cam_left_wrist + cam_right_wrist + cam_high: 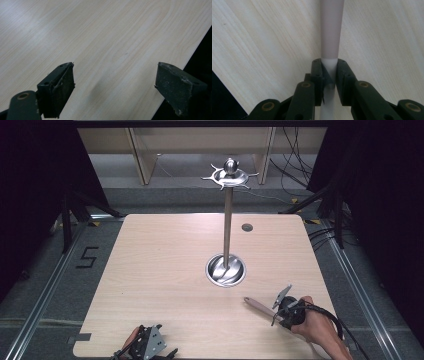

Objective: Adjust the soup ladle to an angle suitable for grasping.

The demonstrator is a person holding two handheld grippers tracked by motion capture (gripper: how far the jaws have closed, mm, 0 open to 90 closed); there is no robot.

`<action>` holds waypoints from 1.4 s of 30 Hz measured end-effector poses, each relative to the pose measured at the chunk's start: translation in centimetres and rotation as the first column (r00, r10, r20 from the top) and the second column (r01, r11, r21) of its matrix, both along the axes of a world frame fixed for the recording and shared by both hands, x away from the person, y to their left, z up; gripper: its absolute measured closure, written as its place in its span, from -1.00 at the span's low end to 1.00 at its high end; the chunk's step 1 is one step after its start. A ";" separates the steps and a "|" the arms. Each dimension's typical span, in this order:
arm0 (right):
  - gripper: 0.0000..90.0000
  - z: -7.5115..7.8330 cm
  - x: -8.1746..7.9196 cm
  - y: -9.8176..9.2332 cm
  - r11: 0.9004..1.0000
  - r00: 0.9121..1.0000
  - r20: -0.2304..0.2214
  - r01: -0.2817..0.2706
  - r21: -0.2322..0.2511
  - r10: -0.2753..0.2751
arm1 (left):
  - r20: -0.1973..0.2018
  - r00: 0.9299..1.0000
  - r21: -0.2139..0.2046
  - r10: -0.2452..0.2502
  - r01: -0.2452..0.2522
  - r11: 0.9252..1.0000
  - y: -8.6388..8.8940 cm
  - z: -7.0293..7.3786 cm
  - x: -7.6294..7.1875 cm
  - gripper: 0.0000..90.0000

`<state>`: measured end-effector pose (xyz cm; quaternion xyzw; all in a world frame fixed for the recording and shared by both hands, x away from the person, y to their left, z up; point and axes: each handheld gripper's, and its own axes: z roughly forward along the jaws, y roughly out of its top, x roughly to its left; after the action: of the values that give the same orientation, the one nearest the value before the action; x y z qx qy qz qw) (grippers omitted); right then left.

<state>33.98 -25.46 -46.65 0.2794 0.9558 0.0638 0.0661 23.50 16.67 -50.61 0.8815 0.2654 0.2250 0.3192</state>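
Observation:
A tall metal stand (228,225) rises from a round steel base dish (226,270) at the table's middle, with a ring of hooks (229,175) at its top. My right gripper (278,312) (329,72) is low at the front right, shut on a pale pinkish utensil handle (258,305) (331,30) that points left and away over the tabletop. What lies at the handle's other end is hidden behind the hand. My left gripper (155,335) (115,85) hovers at the front left edge, open, with bare wood between its jaws.
The light wooden table (165,270) has a small grey round cap (247,227) behind the stand. Wooden frames (142,155) and loose cables (295,165) are beyond the far edge. Black curtains hang on both sides.

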 end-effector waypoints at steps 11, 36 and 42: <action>0.74 2.5 -1.2 -0.4 0.997 0.995 0.098 0.020 0.070 -0.027 | 0.009 1.000 0.001 0.010 -0.010 1.000 0.0 0.0 0.0 -0.67; 0.74 6.7 -2.3 -2.2 0.949 0.949 0.302 -0.010 0.316 -0.090 | 0.004 1.000 0.005 0.004 -0.004 1.000 0.1 0.1 0.0 -0.67; 0.74 6.8 -2.1 -2.6 0.933 0.935 0.336 -0.019 0.359 -0.111 | 0.005 1.000 0.010 0.006 -0.006 1.000 0.2 0.1 0.0 -0.67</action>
<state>31.93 -28.09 -39.90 0.2936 0.8940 0.2834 0.1852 23.52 16.83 -50.52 0.8816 0.2662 0.2295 0.3150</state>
